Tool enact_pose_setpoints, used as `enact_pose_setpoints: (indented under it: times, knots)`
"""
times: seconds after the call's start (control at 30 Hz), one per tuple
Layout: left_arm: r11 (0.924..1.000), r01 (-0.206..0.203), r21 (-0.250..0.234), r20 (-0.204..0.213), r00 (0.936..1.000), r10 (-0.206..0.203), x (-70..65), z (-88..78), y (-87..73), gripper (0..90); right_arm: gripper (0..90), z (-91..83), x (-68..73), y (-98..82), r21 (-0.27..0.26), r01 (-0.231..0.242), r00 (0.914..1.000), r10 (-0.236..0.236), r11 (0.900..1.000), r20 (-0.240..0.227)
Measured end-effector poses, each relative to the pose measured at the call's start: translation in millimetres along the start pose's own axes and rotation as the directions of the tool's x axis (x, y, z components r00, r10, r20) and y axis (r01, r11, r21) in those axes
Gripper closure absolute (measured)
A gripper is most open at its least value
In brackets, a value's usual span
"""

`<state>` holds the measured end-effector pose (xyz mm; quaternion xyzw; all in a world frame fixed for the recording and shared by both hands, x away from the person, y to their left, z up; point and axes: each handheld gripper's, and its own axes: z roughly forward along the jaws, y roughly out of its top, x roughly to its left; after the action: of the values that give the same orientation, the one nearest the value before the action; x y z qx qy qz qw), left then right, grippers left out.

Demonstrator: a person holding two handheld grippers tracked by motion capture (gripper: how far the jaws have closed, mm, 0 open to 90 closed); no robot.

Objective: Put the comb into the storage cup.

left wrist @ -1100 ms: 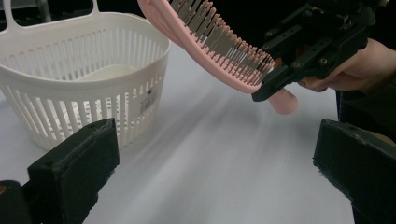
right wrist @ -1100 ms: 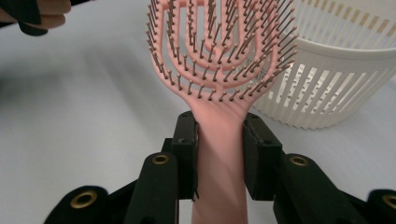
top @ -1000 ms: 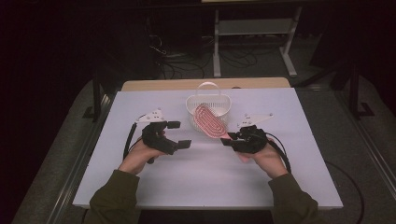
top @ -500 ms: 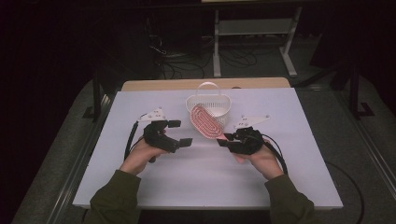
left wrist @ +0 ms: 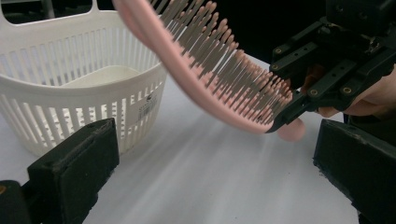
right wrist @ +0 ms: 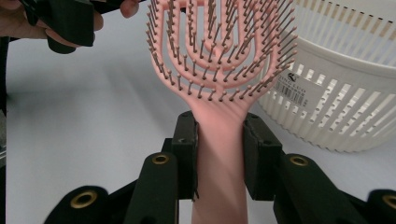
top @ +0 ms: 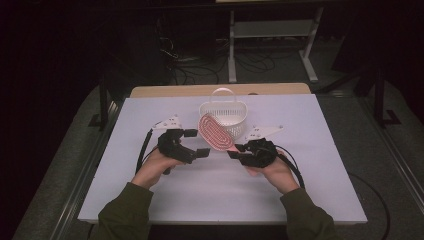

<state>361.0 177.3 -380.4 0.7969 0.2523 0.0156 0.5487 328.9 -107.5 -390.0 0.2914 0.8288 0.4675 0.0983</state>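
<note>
— Holding a pink hairbrush (right wrist: 219, 70) by its handle, the right gripper (right wrist: 219, 154) has both jaws pressed against the handle's sides. The brush head tilts up over the white table (top: 150, 115), just in front of a white slatted basket (top: 224, 112).

— How would the brush handle?

— Light, I'd judge, and stiff plastic. Its smooth handle could twist between the pads, so the narrow neck below the bristles looks the safest place to grip. The open ribbed head might flex if squeezed.

— And the left gripper (top: 196, 142)?

— Its jaws stand apart with nothing between them, hovering near the brush head.

— Anything changed from a second ago?

— The brush head has leaned closer to the basket's front wall, and the right hand (top: 272, 170) has edged a little toward the middle. The grip looks unchanged.
</note>
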Motion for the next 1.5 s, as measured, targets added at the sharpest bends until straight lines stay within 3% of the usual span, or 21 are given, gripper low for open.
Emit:
enact_pose_setpoints:
  times: [0.23, 0.57, 0.83, 1.13, 1.5]
  knots:
    - [0.9999, 0.012, -0.001, -0.002, 0.9999, -0.012, -1.9, 2.6, 0.3, 0.0, 68.6, 5.3, 5.9, 0.7, 0.006, 0.013, 0.9998, -0.013, 1.0, -0.011]
    - [0.9991, 0.04, -0.017, -0.05, 0.9979, -0.041, -1.5, 1.0, 1.8, 0.1, 68.5, 14.1, 14.3, -0.8, 0.019, 0.038, 0.999, -0.037, 0.999, -0.026]
    - [0.9992, 0.041, -0.003, -0.046, 0.9981, -0.041, -4.3, 6.9, 0.5, 0.5, 68.5, 16.8, 17.0, -1.4, 0.013, 0.05, 0.9983, -0.05, 0.999, -0.032]
    - [0.9985, 0.053, -0.016, -0.06, 0.9968, -0.053, -2.6, 4.4, 0.2, 6.9, 68.5, 18.9, 19.8, -3.5, 0.022, 0.077, 0.9969, -0.076, 0.997, -0.022]
    - [0.995, 0.096, -0.029, -0.037, 0.9946, -0.097, 0.2, 1.6, 0.8, 21.5, 68.5, 20.4, 22.2, -4.7, 0.023, 0.089, 0.9959, -0.089, 0.996, -0.016]
